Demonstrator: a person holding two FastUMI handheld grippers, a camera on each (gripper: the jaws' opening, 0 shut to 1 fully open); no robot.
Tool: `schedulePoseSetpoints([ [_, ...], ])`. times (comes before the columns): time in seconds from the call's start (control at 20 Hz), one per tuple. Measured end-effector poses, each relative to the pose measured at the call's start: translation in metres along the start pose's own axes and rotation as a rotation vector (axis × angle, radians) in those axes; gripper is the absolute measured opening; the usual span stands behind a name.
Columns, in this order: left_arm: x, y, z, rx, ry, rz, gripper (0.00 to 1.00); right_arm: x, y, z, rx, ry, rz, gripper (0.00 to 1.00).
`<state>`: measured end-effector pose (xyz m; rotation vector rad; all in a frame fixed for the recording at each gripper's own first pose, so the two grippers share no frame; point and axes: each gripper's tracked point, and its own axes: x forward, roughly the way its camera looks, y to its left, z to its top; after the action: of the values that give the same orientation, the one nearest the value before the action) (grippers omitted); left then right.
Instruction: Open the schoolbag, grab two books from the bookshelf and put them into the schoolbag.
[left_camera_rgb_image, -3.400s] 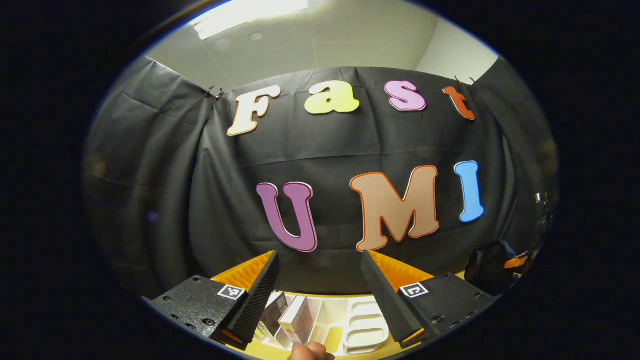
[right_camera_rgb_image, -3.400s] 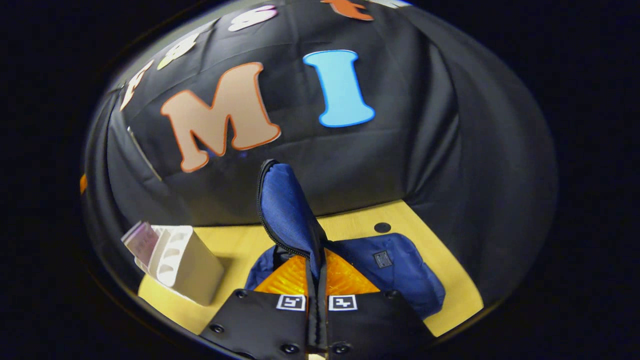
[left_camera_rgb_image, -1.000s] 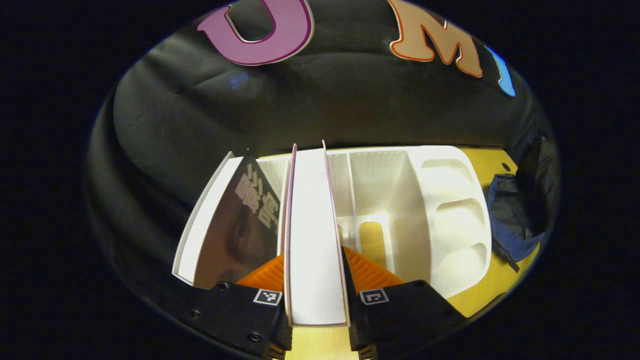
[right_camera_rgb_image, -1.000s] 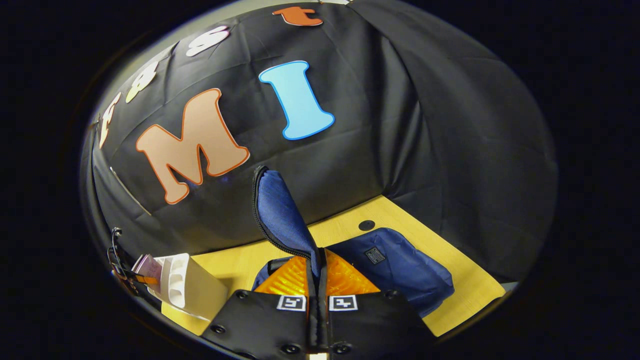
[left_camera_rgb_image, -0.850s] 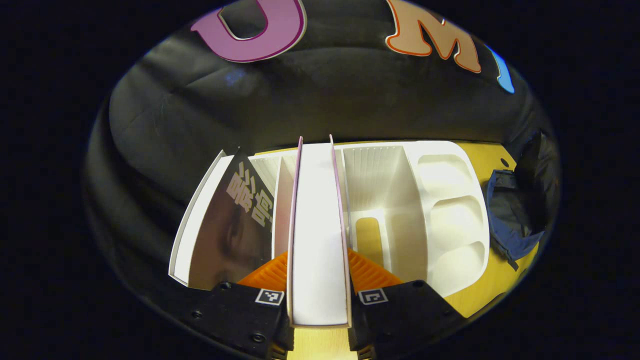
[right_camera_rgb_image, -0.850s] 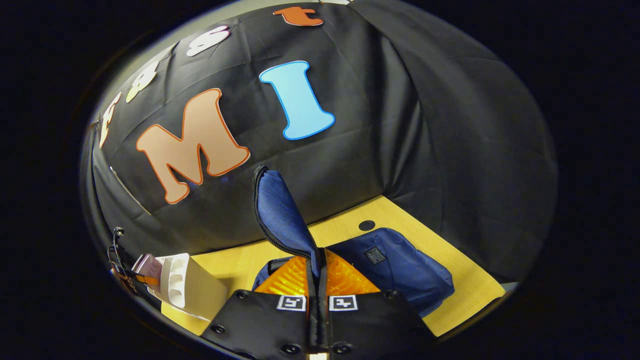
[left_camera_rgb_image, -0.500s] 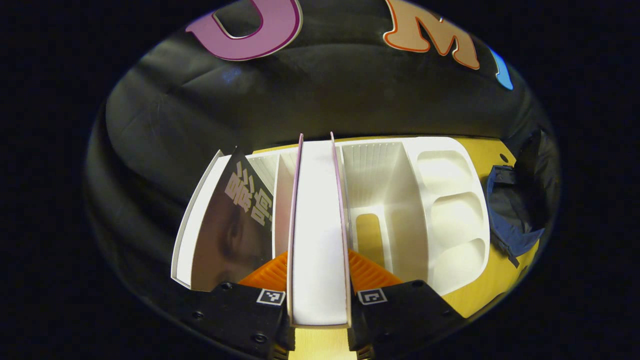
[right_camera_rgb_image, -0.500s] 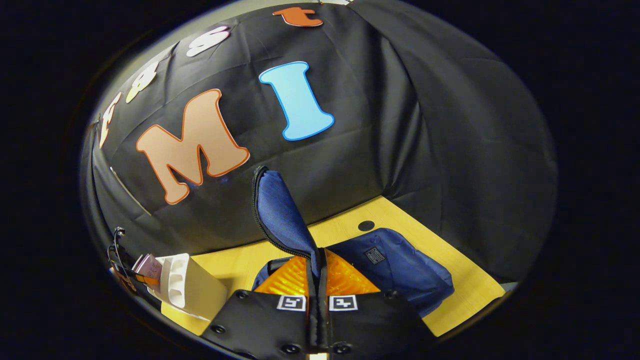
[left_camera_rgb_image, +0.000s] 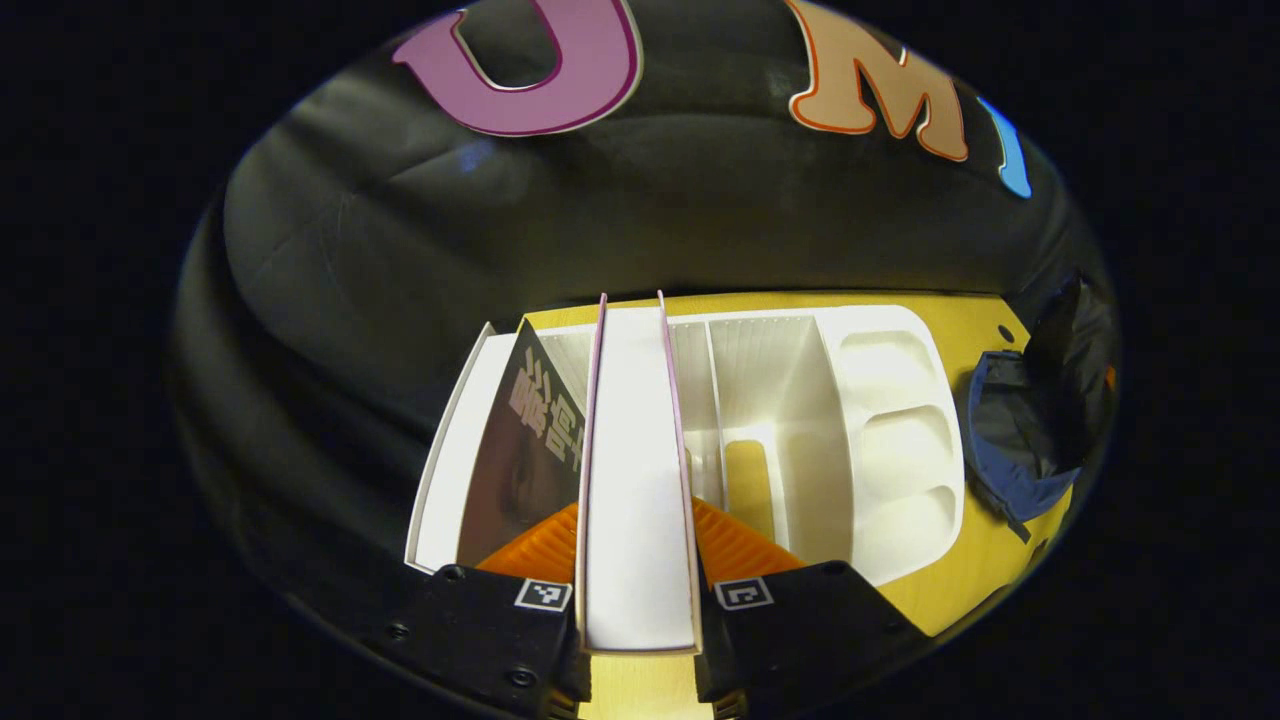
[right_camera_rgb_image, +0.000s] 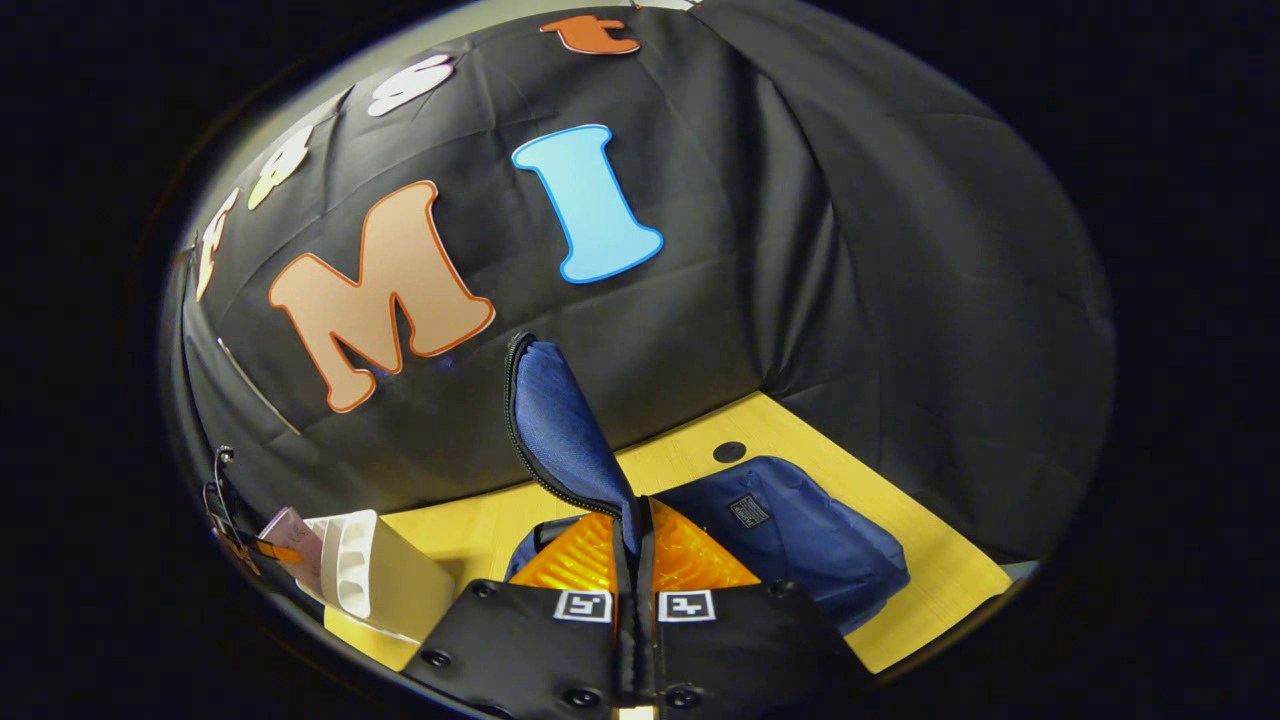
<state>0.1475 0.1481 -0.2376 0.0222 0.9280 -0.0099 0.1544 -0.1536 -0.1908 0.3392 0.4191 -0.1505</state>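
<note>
The schoolbag (right_camera_rgb_image: 790, 545) lies on the table (right_camera_rgb_image: 930, 590) beyond the right jaws, and its zip-edged flap (right_camera_rgb_image: 560, 430) rises straight up out of those jaws, so the bag reads as already opened and held open. The right gripper (right_camera_rgb_image: 637, 620) is clenched on that flap, both fingers pressed flat against the cloth with no gap between them. Neither book appears to be in the bag yet. The left gripper (left_camera_rgb_image: 637, 590) grasps the first book (left_camera_rgb_image: 637, 480) by its two covers, the page edge running forward from between the jaws into the white bookshelf (left_camera_rgb_image: 900, 420); it appears not fully drawn clear of its slot. A second, dark-covered book (left_camera_rgb_image: 520, 450) leans in the slot just to the left of the jaws. Off to the right of the left jaws, past the bookshelf, the schoolbag shows at the table's far side. Left to do, by my reckoning: carry this book over, drop it in, then fetch the dark one. The left gripper points steeply down over the bookshelf; the right one is held low and tilted upward.
</note>
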Motion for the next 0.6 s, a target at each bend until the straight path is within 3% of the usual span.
schedulePoseSetpoints([
  [0.05, 0.001, 0.000, -0.001, -0.011, 0.001, -0.003, 0.39, 0.000, 0.000, 0.001, 0.002, 0.000, 0.000, 0.07],
  [0.25, -0.005, 0.002, 0.006, -0.053, -0.012, -0.013, 0.34, 0.000, -0.001, 0.000, 0.007, 0.000, -0.001, 0.03],
  [0.55, -0.029, 0.015, 0.020, -0.107, -0.041, -0.035, 0.37, 0.000, -0.001, 0.000, 0.015, -0.001, -0.003, 0.07],
  [0.6, -0.033, 0.017, 0.024, -0.116, -0.048, -0.038, 0.34, 0.000, -0.001, 0.000, 0.017, -0.002, -0.004, 0.03],
])
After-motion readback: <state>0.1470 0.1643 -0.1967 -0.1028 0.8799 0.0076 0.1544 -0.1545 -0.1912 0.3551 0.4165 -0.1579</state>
